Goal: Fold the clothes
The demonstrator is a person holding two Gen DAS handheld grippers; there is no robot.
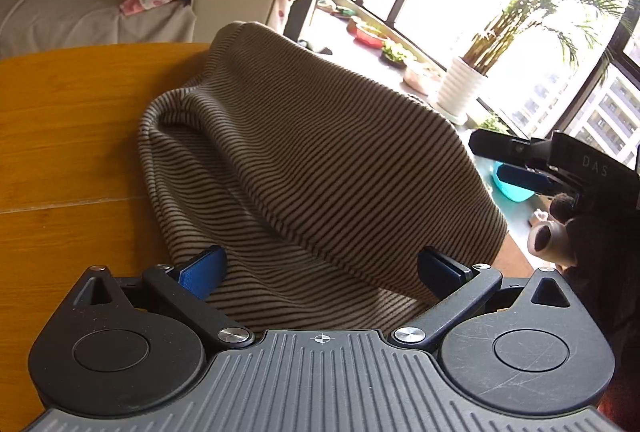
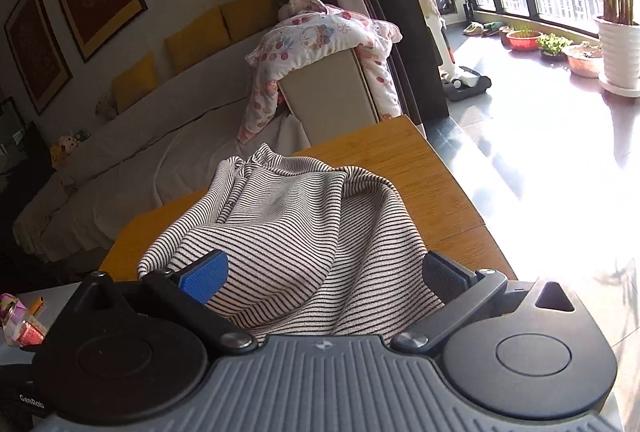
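Observation:
A striped black-and-beige garment (image 1: pixel 304 151) lies bunched on the wooden table (image 1: pixel 68 135). It also shows in the right wrist view (image 2: pixel 296 228). My left gripper (image 1: pixel 320 268) is open, its blue pads (image 1: pixel 202 272) spread wide with the cloth lying between and over them. My right gripper (image 2: pixel 324 272) is also open, its pads (image 2: pixel 204 278) apart with the garment heaped between them. In the left wrist view the right gripper (image 1: pixel 516 161) shows at the right edge, beside the cloth, jaws apart.
A sofa (image 2: pixel 132 151) with a floral quilt (image 2: pixel 316 39) over its armrest stands behind the table (image 2: pixel 436 191). A white plant pot (image 1: pixel 460 87) and low bowls (image 2: pixel 524 39) line the window. Small items (image 2: pixel 20 324) lie at the left. The table's right edge drops to a tiled floor.

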